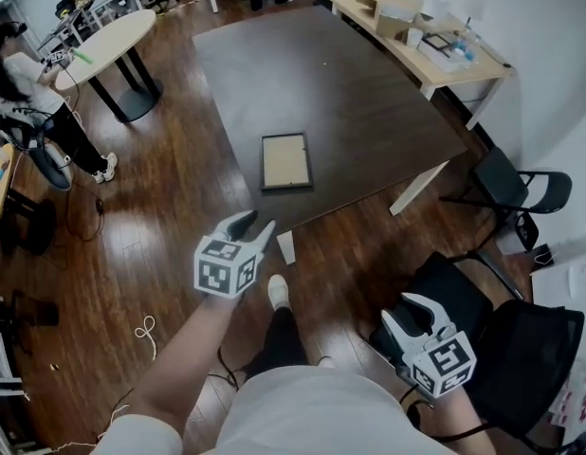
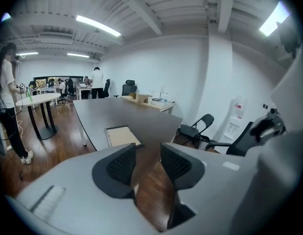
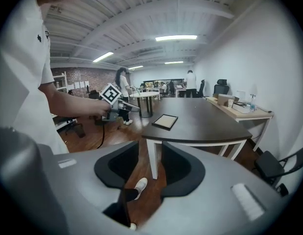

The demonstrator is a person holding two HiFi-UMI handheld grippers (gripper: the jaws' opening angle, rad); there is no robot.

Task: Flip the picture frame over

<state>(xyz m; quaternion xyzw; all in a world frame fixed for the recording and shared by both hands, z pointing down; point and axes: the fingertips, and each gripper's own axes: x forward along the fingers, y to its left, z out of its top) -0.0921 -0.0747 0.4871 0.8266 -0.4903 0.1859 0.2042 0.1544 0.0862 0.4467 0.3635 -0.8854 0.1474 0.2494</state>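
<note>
Biggest thing in the shot is the dark table (image 1: 369, 93), and it's nearly bare. The picture frame (image 1: 285, 161) lies flat on it, close to the edge nearest the person, with a tan panel facing up inside a dark rim. That could be the backing board or a plain front, and the pictures don't settle it.

So progress is a judgement call. Nothing is touching the frame, and it isn't tilted or lifted. If the tan side is the back, the flip looks done and the person is just standing clear. If it's the front, the whole job is left: reach in, get a jaw under an edge, tip it over and lay it down. All that's certain is that the frame is at rest on the table and no gripper is on it.

Both tools are off the table, over the wood floor (image 1: 179, 207). The left gripper (image 1: 252, 224) hangs just short of the table's near corner and points toward the frame, with its jaws spread wide and nothing between them. The right gripper (image 1: 397, 308) is further back and off to the side, well apart from the frame, also with its jaws apart and empty.
</note>
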